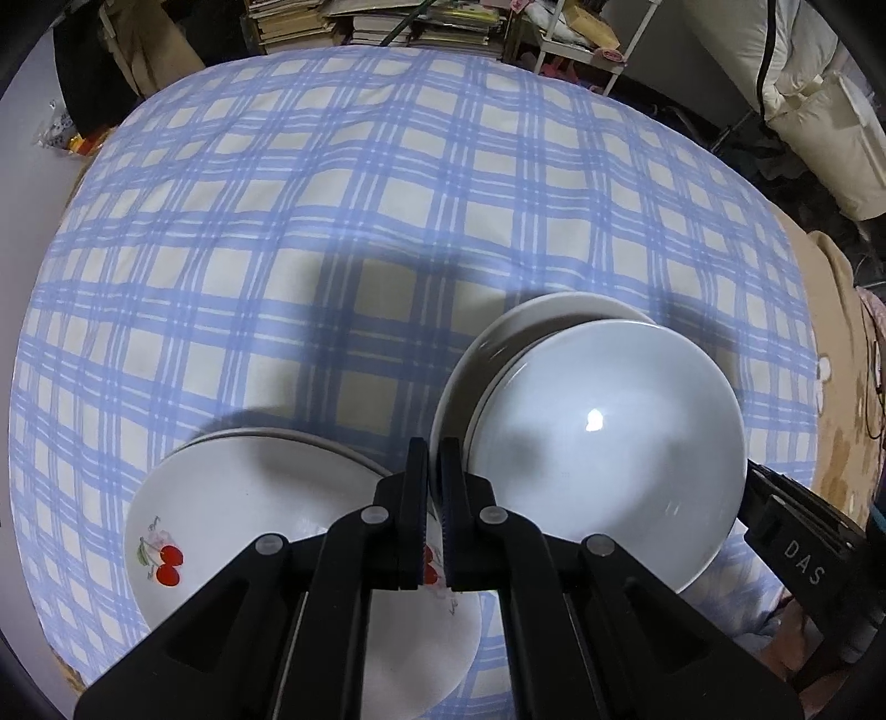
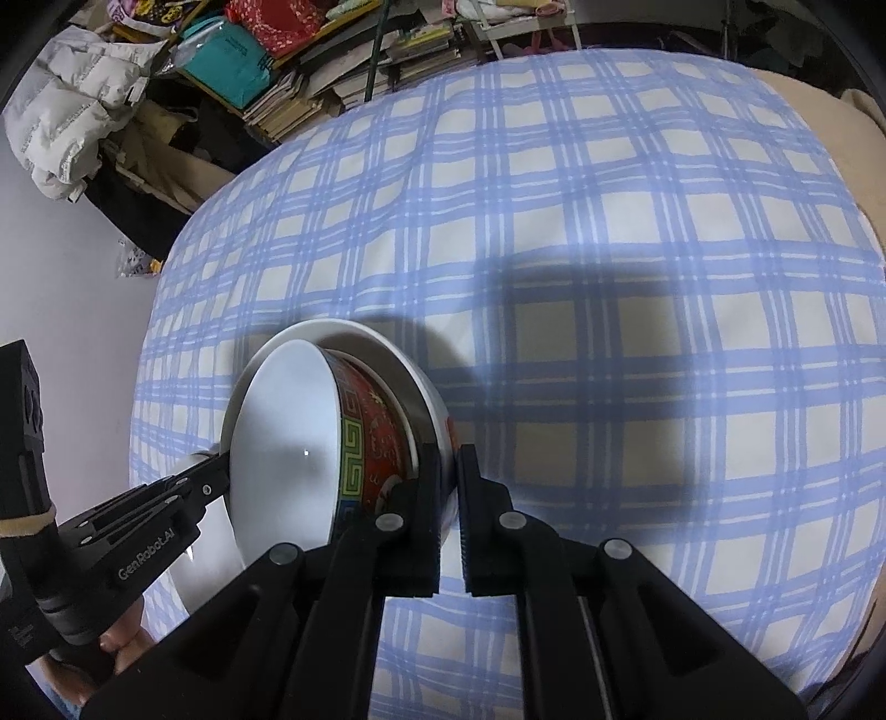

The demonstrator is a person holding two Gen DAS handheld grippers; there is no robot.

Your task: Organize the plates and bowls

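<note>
Both tongs are pinched shut: the left gripper (image 1: pixel 433 476) on the cherry plate's (image 1: pixel 249 515) rim, the right gripper (image 2: pixel 449 487) on the outer bowl (image 2: pixel 426 387), probably steadying the red bowl (image 2: pixel 365 443) nested inside, above the checked cloth (image 2: pixel 609 249).

Cluttered home room: book stacks (image 1: pixel 376 22) behind blue-checked tablecloth (image 1: pixel 332 194), white padded jacket (image 2: pixel 66 111) heaped left of it.

Left gripper (image 1: pixel 434 471): pointing steeply down, fingers (image 1: pixel 416 498) nearly together, only a thin slit between them. Right gripper (image 2: pixel 449 487): angled down, fingers (image 2: pixel 429 498) parallel, narrow gap, clamping a bowl rim (image 2: pixel 443 437).
</note>
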